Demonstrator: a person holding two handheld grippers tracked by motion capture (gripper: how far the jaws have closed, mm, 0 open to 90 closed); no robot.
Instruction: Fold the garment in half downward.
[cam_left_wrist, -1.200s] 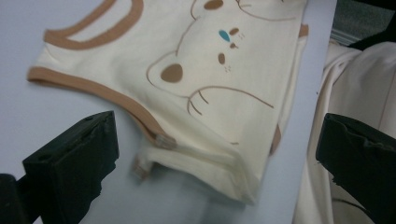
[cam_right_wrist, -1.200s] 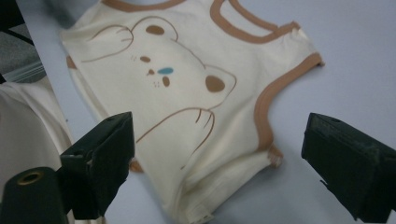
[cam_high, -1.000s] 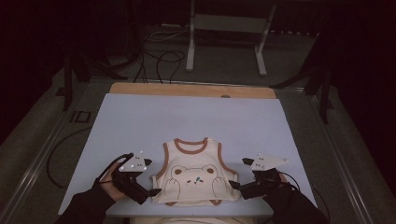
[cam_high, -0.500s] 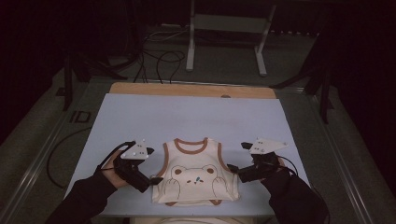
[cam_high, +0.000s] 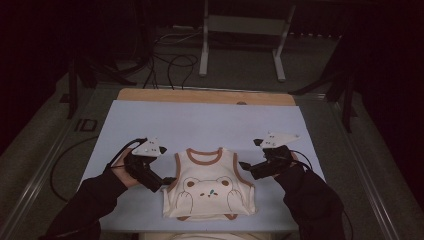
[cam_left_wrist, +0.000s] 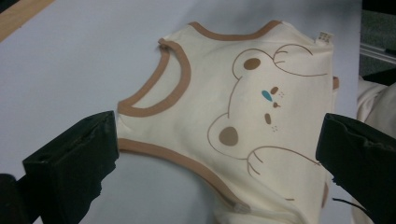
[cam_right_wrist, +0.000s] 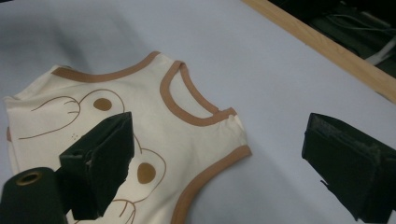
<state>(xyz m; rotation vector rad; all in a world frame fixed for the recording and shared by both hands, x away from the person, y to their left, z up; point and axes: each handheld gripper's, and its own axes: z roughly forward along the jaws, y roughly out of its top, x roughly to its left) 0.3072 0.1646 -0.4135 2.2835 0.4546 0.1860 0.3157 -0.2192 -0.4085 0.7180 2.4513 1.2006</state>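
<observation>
A small cream sleeveless top (cam_high: 209, 182) with brown trim and a bear print lies flat near the table's front edge, neck away from the person. The same top (cam_left_wrist: 243, 116) spreads between the left gripper's jaws in the left gripper view. My left gripper (cam_high: 167, 182) is open at the top's left armhole, its jaws standing wide apart. My right gripper (cam_high: 243, 165) is open at the right shoulder. In the right gripper view, one jaw hangs over the top (cam_right_wrist: 154, 121) and the other over bare cloth beside it. Nothing is held.
A pale blue cloth (cam_high: 200, 125) covers the table, with a wooden strip (cam_high: 200, 96) along the far edge. Beyond it stand a metal stand (cam_high: 245, 30) and cables (cam_high: 170, 60) on the floor. Dark sleeves (cam_high: 310, 200) come in from the bottom.
Both grippers have moved forward and inward, from beside the garment's lower half to its shoulders. The garment has not moved.
</observation>
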